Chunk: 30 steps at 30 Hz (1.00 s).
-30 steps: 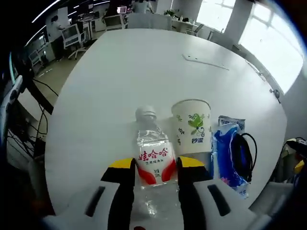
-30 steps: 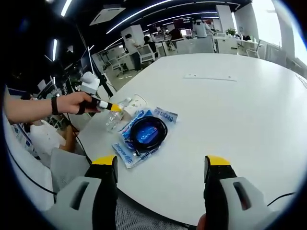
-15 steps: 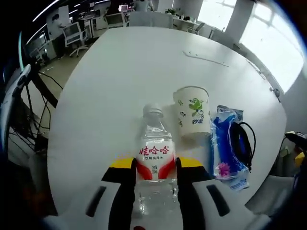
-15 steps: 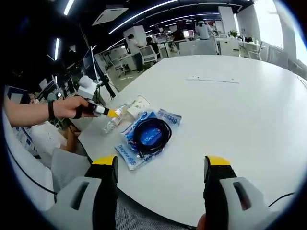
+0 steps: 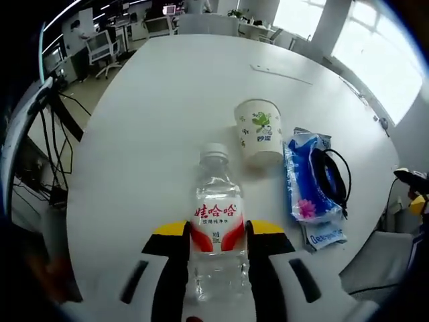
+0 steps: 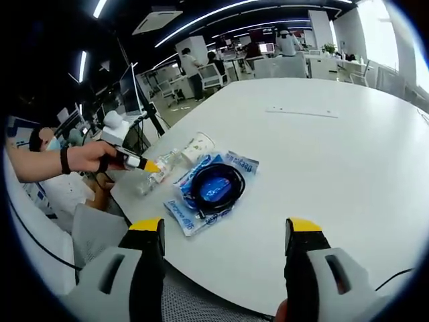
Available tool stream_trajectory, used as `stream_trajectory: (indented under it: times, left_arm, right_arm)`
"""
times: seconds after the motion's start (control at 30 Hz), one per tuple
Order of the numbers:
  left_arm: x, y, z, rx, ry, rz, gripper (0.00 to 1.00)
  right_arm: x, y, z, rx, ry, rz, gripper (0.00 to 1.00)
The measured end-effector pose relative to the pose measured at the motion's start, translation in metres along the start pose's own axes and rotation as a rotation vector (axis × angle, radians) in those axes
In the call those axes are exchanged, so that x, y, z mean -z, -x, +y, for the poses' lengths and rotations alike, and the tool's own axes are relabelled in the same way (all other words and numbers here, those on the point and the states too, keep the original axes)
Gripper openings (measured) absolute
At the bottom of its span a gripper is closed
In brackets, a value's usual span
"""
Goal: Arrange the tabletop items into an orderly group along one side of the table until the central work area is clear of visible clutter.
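My left gripper (image 5: 216, 231) is shut on a clear water bottle (image 5: 216, 221) with a red-and-white label and white cap, held over the near part of the white round table (image 5: 167, 87). Beyond it stands a paper cup (image 5: 259, 131) with a green leaf print. Right of the cup lies a blue wipes pack (image 5: 310, 188) with a coiled black cable (image 5: 332, 176) on top. In the right gripper view, my right gripper (image 6: 224, 231) is open over the table edge; the left gripper (image 6: 146, 164), in a hand, holds the bottle (image 6: 155, 173) beside the cup (image 6: 199, 146) and the pack (image 6: 209, 189).
A thin flat white strip (image 5: 281, 74) lies far across the table, also seen as the strip (image 6: 300, 112) in the right gripper view. Office chairs and desks (image 5: 100, 47) stand beyond the table. A seated person (image 6: 50, 174) is at the left edge.
The left gripper has pulled the bottle back toward the near edge, away from the cup and pack. The right gripper has stayed open and nearly still.
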<state>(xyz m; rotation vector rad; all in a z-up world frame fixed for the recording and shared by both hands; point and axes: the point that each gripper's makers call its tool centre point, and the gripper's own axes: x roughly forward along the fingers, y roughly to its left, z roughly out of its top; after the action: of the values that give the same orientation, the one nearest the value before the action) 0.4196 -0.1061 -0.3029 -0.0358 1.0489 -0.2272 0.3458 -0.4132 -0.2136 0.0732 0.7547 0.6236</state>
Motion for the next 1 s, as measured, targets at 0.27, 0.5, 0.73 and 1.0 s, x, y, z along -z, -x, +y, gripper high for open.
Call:
stream_trajectory:
  times: [0.27, 0.5, 0.73, 1.0]
  left_arm:
    - [0.003, 0.002, 0.001, -0.006, 0.014, 0.006, 0.33]
    - [0.003, 0.0, 0.0, -0.005, 0.002, 0.022, 0.34]
    - [0.003, -0.005, -0.004, 0.021, 0.017, 0.042, 0.42]
    - [0.004, -0.014, -0.005, -0.002, 0.001, 0.066, 0.43]
  right_arm:
    - [-0.004, 0.0, 0.001, 0.0, 0.012, -0.006, 0.73]
    - [-0.004, 0.001, 0.002, -0.001, 0.017, -0.006, 0.73]
    - [-0.004, 0.002, 0.001, 0.002, 0.019, -0.008, 0.73]
    - [-0.003, 0.002, 0.001, 0.005, 0.018, -0.007, 0.73]
